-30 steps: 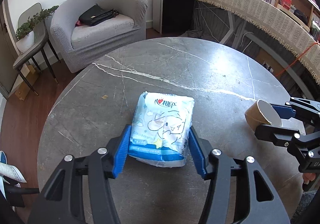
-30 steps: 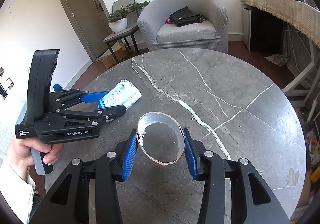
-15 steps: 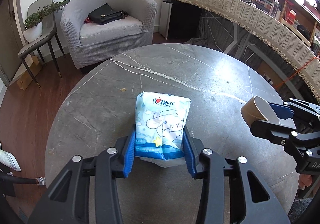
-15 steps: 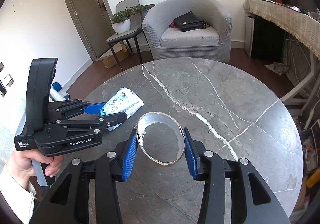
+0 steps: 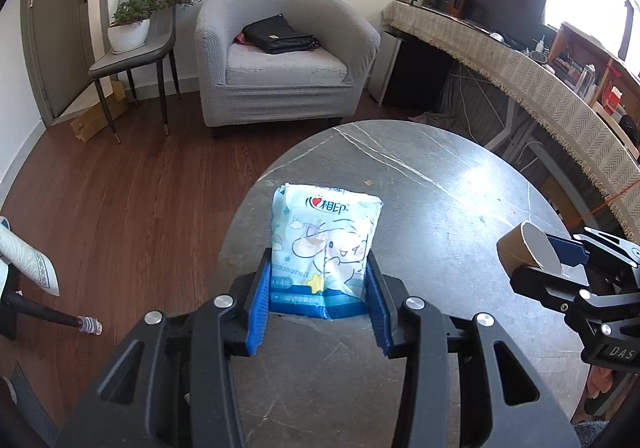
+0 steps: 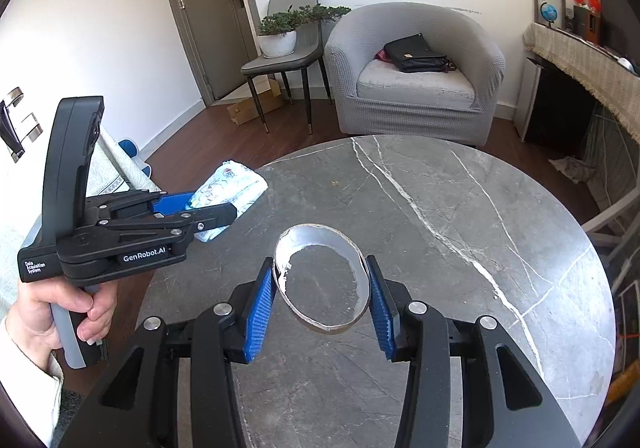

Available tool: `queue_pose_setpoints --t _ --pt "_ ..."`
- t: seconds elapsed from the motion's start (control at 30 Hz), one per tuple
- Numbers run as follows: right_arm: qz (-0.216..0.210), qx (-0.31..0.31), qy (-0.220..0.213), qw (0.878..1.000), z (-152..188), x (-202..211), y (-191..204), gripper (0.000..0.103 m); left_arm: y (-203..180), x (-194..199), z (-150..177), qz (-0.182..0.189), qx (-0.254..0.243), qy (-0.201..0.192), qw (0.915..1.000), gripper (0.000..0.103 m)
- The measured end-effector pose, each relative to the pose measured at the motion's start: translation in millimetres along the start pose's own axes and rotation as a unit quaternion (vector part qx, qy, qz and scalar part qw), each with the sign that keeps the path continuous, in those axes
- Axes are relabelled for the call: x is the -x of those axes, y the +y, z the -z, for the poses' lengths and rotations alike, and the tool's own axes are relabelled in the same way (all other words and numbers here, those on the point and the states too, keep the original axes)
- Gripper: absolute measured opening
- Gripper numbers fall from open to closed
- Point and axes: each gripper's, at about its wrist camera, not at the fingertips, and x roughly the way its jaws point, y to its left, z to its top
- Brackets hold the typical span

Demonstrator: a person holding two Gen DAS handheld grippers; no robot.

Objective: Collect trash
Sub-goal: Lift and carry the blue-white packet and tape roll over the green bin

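Blue pads on our left tool [image 5: 318, 310] press against both sides of a pale blue tissue pack [image 5: 325, 248], so this tool is clamped on the pack. The pack carries a cartoon print and red-and-blue lettering near its top edge, and it stands up between the pads over the near left rim of the grey marble worktop [image 5: 460, 200]. From the right wrist view the same pack [image 6: 228, 194] juts out past the worktop's left edge [image 6: 460, 248], over the wooden floor [image 6: 188, 140], with our left hand [image 6: 56, 312] wrapped around the black handle below it.

Our right tool [image 6: 320, 298] is clamped on a paper cup [image 6: 322, 282], its 2 blue pads squeezing the rim into an oval. We look straight into the cup's silvery white inside, which faces the camera above the worktop. In the left wrist view that cup [image 5: 524, 250] shows its brown outer wall and pale base at the right side, held in the right tool [image 5: 560, 266] over the worktop's right part.

White veins cross the worktop's surface, and a small yellowish speck [image 5: 366, 182] lies near its far left rim. Beyond it stands a grey armchair [image 5: 280, 56] with a black bag [image 5: 278, 34] on the seat. Beside the armchair, a grey chair [image 5: 136, 48] carries a potted plant [image 5: 132, 22] in a white pot. A long counter with a fringed cloth [image 5: 520, 68] runs along the right wall.
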Motion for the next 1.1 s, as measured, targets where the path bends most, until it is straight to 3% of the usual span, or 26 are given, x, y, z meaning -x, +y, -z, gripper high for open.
queue_pose_setpoints --t 0.27,0.53,0.83,1.1 --pt "-0.008 0.022 0.005 1.000 -9.4 -11.6 32.3 0.044 52.5 36.4 10.4 -0.038 0.049 -0.026 0.9977 0.045" --pt "-0.026 0.045 0.006 0.999 -21.1 -22.9 69.6 0.044 96.2 49.4 27.4 -0.073 0.074 -0.016 0.9944 0.046" --pt "-0.038 0.083 0.014 0.996 -23.5 -36.2 115.0 0.044 127.6 44.1 62.1 -0.104 0.069 0.033 0.9916 0.046" --pt "-0.041 0.112 0.014 0.993 -26.7 -45.1 147.5 0.044 162.8 14.7 99.2 -0.113 0.074 0.110 0.9847 0.046"
